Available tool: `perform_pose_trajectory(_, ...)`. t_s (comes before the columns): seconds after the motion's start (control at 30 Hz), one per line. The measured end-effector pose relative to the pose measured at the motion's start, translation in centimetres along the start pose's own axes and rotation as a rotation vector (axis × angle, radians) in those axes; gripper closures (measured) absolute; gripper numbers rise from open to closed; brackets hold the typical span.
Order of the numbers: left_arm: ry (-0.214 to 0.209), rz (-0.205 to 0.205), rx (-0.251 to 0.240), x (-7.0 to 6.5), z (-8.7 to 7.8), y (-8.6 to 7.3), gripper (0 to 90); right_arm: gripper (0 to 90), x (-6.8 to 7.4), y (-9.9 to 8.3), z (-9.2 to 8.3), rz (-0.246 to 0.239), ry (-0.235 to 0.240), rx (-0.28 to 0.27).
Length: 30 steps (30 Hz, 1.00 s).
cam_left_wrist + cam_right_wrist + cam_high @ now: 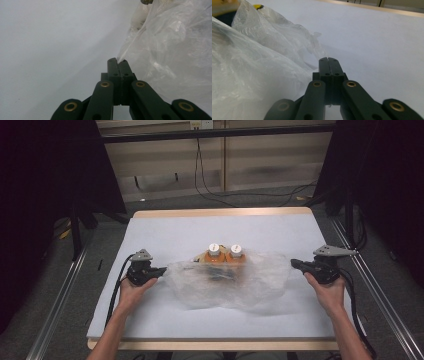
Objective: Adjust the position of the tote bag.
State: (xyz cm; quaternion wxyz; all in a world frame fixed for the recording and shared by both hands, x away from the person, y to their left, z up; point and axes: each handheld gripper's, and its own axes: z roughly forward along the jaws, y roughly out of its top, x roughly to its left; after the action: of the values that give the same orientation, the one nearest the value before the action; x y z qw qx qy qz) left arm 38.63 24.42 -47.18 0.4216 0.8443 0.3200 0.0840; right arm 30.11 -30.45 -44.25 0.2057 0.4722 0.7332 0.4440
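Two orange bottles (224,256) with white caps stand side by side at the far edge of one clear plastic bag (235,280), which lies crumpled across the middle of the white-covered table (165,227). I see the bag's long axis running from my left to my right, between the grippers. My left gripper (161,271) has its jaws pressed together on a corner of the bag, the film drawn taut from the tips in the left gripper view. My right gripper (295,264) sits at the bag's opposite end with jaws together; whether any film is caught there I cannot tell. Cables trail across the floor beyond the table.
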Motion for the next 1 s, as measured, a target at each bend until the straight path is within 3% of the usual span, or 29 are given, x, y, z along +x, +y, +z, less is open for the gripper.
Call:
perform_pose_trajectory(0.33, 0.011, -0.007, 0.059, 0.6, 1.0, -0.8, 90.0, 90.0, -0.7, -1.0, 2.0, -0.004, -0.009, 0.100)
perform_pose_trajectory(0.63, 0.016, -0.005, 0.053, 0.7, 1.1, -0.8, 90.0, 90.0, -1.3, -2.3, 4.0, -0.035, -0.057, 0.229)
perform_pose_trajectory(0.77, 0.023, -0.002, 0.050, 0.4, 1.1, -0.8, 90.0, 90.0, -1.4, -2.3, 3.9, -0.026, -0.065, 0.228)
perform_pose_trajectory(0.9, -0.003, 0.014, 0.036, -0.2, 1.2, -0.8, 86.3, 90.0, -1.4, -2.3, 3.8, -0.019, -0.045, 0.217)
perform_pose_trajectory(1.0, 0.004, 0.011, 0.004, -0.7, 0.9, -0.4, 79.2, 80.1, -1.3, -2.0, 3.4, -0.009, -0.021, 0.169)
